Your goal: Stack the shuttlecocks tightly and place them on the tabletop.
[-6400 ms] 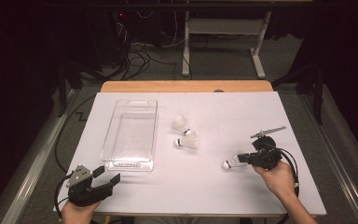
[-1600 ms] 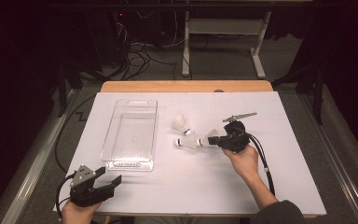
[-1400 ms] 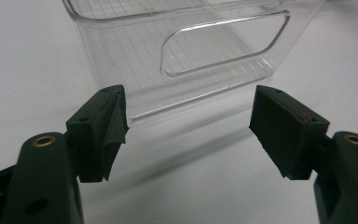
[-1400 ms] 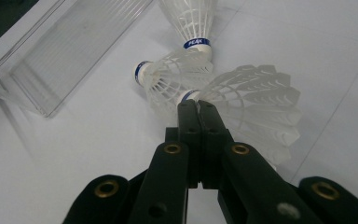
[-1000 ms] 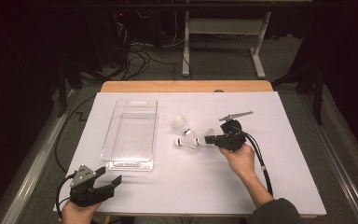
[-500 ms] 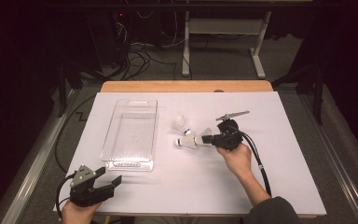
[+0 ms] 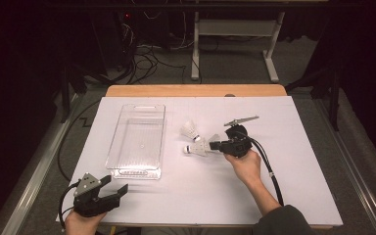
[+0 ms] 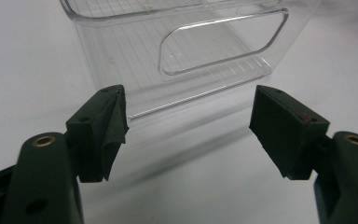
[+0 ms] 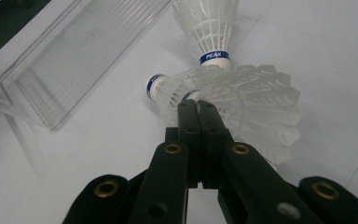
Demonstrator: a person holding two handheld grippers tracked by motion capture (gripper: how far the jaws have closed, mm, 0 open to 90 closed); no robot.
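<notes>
Right hand-held gripper (image 7: 216,145) sits near the middle of the table (image 7: 298,147), its jaws pressed together on the feather skirt of a held shuttlecock (image 9: 256,116). In the right gripper view the pads pinch the edge of that skirt. Left hand-held gripper (image 7: 120,188) rests at the near left corner with its jaws spread wide and nothing between them, pointing at the short end of the clear plastic bin (image 7: 137,142).

That bin lies left of centre on the white table top, long side running away from the person, with a cut-out handle (image 8: 223,44) in its near wall.

A second shuttlecock (image 7: 195,148) lies on its side just beside the held one, its cork (image 9: 154,87) pointing toward the bin. A third shuttlecock (image 7: 190,129) lies a little farther back, its blue-banded cork (image 9: 214,59) close to the other two.
</notes>
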